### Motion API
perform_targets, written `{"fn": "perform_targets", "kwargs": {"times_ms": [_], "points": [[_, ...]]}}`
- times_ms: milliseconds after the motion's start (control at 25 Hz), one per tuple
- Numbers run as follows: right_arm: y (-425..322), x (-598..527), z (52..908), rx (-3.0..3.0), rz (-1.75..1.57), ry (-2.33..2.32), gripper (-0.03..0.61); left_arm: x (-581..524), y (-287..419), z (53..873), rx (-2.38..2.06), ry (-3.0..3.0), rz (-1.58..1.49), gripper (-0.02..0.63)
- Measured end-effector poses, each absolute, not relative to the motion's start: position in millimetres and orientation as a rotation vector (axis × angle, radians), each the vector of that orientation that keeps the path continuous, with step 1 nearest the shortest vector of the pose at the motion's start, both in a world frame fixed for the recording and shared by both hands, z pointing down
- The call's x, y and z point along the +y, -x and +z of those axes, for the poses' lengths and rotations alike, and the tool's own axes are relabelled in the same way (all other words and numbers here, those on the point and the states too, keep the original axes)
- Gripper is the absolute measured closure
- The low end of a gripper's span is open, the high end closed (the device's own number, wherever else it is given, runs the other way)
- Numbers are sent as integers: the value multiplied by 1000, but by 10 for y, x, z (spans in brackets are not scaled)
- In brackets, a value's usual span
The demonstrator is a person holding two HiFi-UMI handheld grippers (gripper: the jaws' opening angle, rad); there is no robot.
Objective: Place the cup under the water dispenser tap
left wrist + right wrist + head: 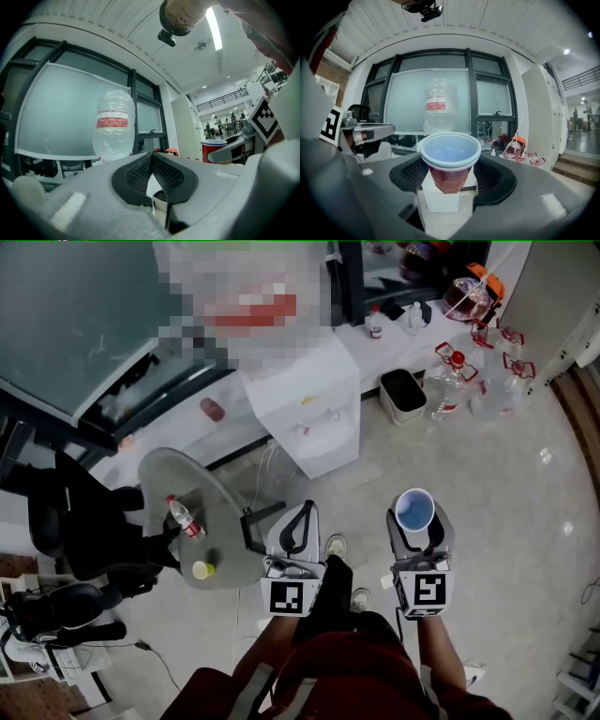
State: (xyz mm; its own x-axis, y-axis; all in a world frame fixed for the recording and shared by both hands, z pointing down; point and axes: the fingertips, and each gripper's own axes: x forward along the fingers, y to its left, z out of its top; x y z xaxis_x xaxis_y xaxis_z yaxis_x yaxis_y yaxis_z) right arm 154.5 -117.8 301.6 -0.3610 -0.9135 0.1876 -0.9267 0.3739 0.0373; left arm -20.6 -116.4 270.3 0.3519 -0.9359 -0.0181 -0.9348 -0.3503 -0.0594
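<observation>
A red cup point(413, 510) with a pale blue inside stands upright between the jaws of my right gripper point(414, 521), which is shut on it. In the right gripper view the cup point(450, 161) fills the centre, and the white water dispenser point(444, 199) shows behind it under its upturned bottle point(439, 112). The dispenser point(305, 404) stands ahead against the wall, well apart from the cup. My left gripper point(300, 514) is beside the right one, shut and empty; its pads meet at the tips point(151, 158). The cup point(213, 149) also shows at the right of the left gripper view.
A round grey table point(173, 486) at the left carries a small bottle point(185, 517) and a yellow cup point(202, 569). A black bin point(403, 394) and several clear water jugs point(448, 381) stand right of the dispenser. Black chairs point(70, 521) sit far left.
</observation>
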Motion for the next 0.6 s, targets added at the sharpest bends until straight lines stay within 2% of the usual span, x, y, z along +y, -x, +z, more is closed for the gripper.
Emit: {"fn": "perform_targets", "kwargs": {"times_ms": [600], "points": [[-968, -2038, 4442, -2414, 273, -1563, 282, -2046, 471, 4207, 1754, 2649, -164, 615]]}}
